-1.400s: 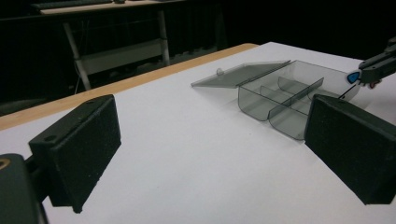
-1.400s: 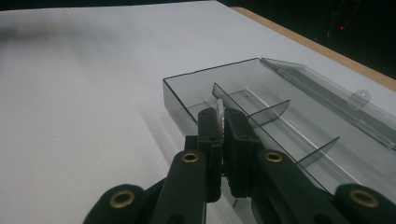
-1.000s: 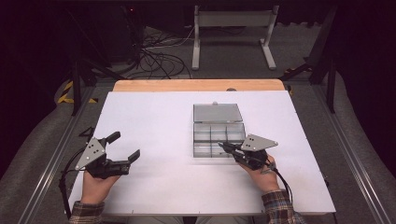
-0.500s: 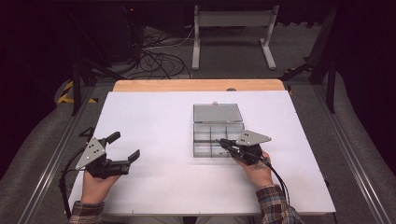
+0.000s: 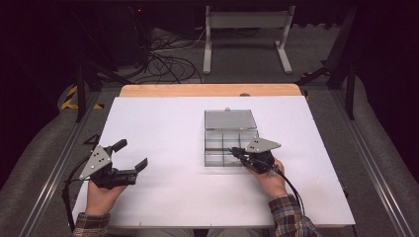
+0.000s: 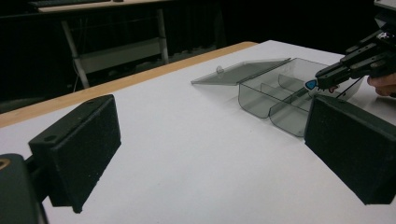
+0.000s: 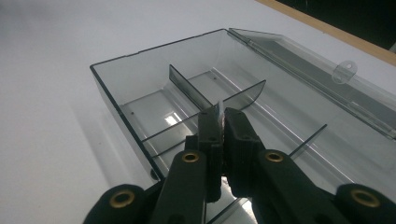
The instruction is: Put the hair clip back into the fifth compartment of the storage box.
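Observation:
A clear grey compartment box (image 5: 230, 140) lies mid-table with its lid (image 5: 230, 119) folded flat behind it; dividers split it into several cells. My right gripper (image 5: 236, 150) hovers over the box's near right cells, shut on a small thin blue-and-white piece (image 6: 310, 84). In the right gripper view that piece (image 7: 218, 111) is a pale sliver pinched at the gripper's (image 7: 219, 116) tips, above the box (image 7: 140, 93). My left gripper (image 5: 132, 154) rests at the table's left, open and holding nothing; its pads (image 6: 79, 149) stand wide apart, facing the box (image 6: 280, 100).
The white table (image 5: 168, 123) has a wooden strip (image 5: 207, 90) along its far edge. Beyond it, cables and a metal stand (image 5: 247, 29) sit on the floor. Rails run along both sides of the table.
The right gripper has crept slightly forward over the box's near cells, still pinching the small piece. The left gripper has stayed put.

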`<state>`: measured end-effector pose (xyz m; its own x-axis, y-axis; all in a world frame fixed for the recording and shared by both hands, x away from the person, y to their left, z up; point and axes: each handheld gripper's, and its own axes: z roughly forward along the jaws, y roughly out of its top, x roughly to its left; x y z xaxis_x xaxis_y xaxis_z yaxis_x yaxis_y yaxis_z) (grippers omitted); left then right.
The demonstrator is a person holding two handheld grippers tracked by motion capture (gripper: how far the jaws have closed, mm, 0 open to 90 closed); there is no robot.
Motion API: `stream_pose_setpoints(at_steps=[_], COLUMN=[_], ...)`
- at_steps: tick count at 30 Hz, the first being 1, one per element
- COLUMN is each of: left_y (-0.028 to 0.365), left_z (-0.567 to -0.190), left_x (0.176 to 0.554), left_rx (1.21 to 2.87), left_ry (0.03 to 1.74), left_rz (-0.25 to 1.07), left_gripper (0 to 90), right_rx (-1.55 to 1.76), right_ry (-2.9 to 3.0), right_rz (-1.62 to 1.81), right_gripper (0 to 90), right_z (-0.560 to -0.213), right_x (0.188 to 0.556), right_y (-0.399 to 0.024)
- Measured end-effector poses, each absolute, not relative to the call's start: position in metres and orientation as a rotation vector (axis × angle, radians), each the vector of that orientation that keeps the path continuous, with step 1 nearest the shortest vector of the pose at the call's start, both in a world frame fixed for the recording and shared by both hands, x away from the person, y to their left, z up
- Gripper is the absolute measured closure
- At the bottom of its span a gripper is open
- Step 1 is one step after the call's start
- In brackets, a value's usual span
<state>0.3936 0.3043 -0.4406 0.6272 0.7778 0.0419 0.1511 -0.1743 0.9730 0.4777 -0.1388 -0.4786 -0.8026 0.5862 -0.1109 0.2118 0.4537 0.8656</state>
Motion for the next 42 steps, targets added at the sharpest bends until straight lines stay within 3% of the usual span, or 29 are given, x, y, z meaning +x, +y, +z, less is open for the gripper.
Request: stream_pose_setpoints(at_steps=[31,42], left_y=[0.3035,0.3031], left_z=[-0.4406,-0.4402], left_x=[0.3941,0.3942], left_rx=[1.689,1.692], left_ry=[0.764,0.761], left_rz=[0.671,0.67], left_gripper=[4.4,4.4], right_rx=[0.675,0.713], right_ry=[2.338,2.301], right_rz=[1.276,1.325], right_gripper=[84.3,63.5], right_z=[-0.4797,-0.4781], right_x=[0.482,0.4826], right_y=[-0.1369,-0.1399])
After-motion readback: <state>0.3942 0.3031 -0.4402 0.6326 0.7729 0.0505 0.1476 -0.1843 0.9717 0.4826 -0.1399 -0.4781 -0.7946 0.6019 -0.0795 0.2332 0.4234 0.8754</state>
